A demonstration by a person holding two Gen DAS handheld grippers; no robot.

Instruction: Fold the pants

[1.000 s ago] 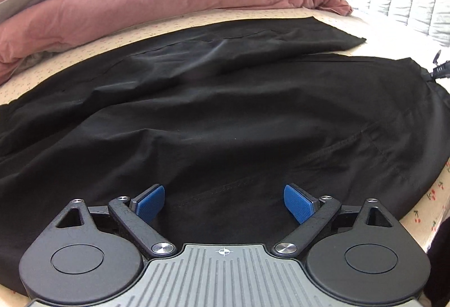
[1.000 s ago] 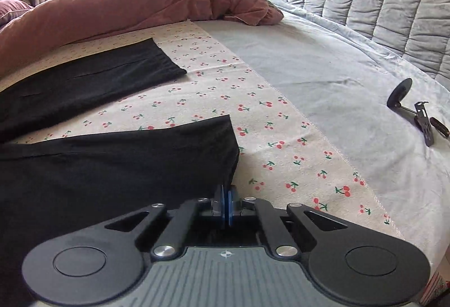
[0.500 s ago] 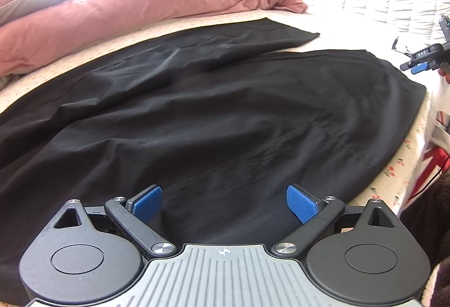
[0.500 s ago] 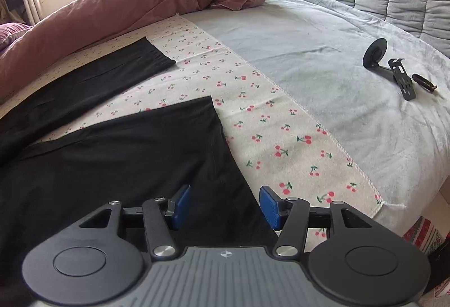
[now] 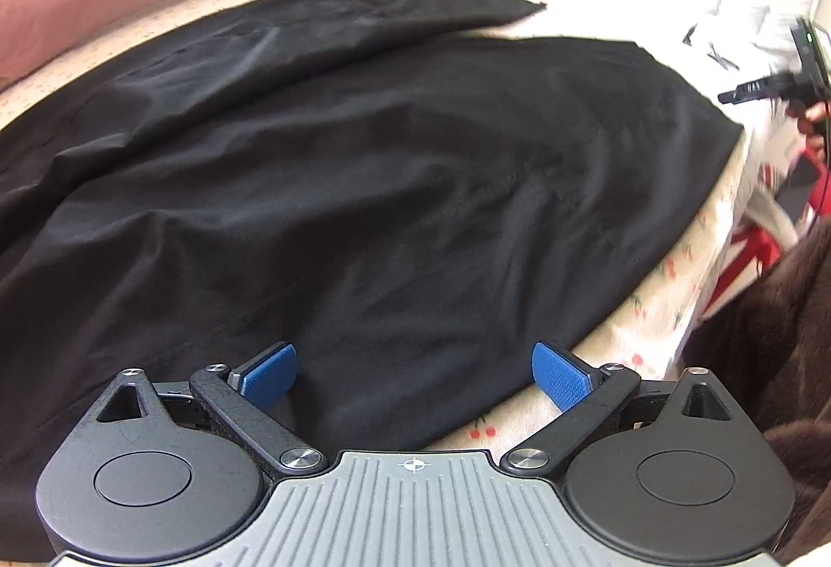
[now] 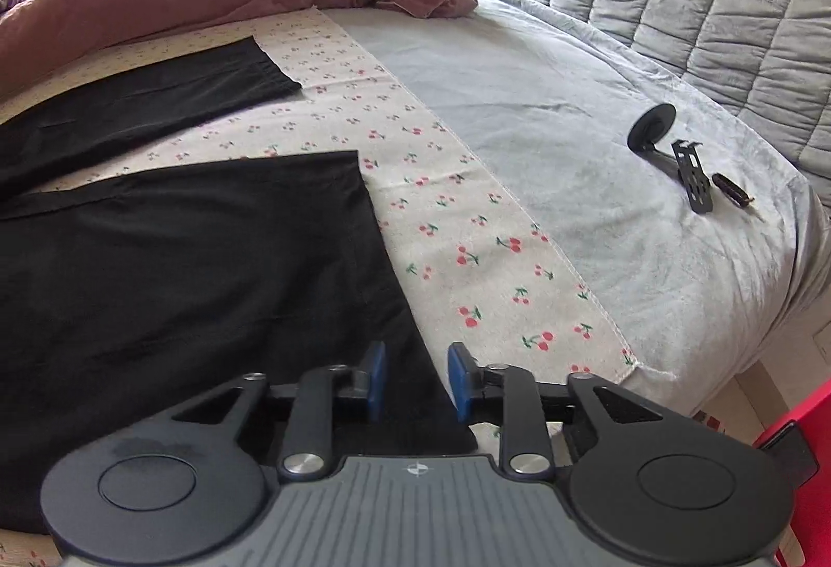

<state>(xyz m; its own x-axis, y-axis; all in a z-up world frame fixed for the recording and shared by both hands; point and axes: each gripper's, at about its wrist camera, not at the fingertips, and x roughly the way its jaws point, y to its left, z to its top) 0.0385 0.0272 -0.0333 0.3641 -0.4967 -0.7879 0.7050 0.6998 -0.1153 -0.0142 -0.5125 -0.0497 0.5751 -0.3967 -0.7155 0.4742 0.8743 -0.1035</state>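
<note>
Left wrist view: the black lightweight fabric pants (image 5: 363, 183) lie flat on the cherry-print bedsheet (image 5: 670, 286), long axis running left to right, hem ends to the right. The left gripper (image 5: 414, 375) hovers with jaws spread wide and empty, likely poised for the near edge.

Right wrist view: the right gripper (image 6: 416, 380), its jaws just closing yet apart, straddles the near leg's hem corner without pinching it, probably to lift it for the fold

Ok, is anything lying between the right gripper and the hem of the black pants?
Nothing visible. The right gripper, which has just been closing, is open over the black fabric pants at the hem corner, bare cloth below.
</note>
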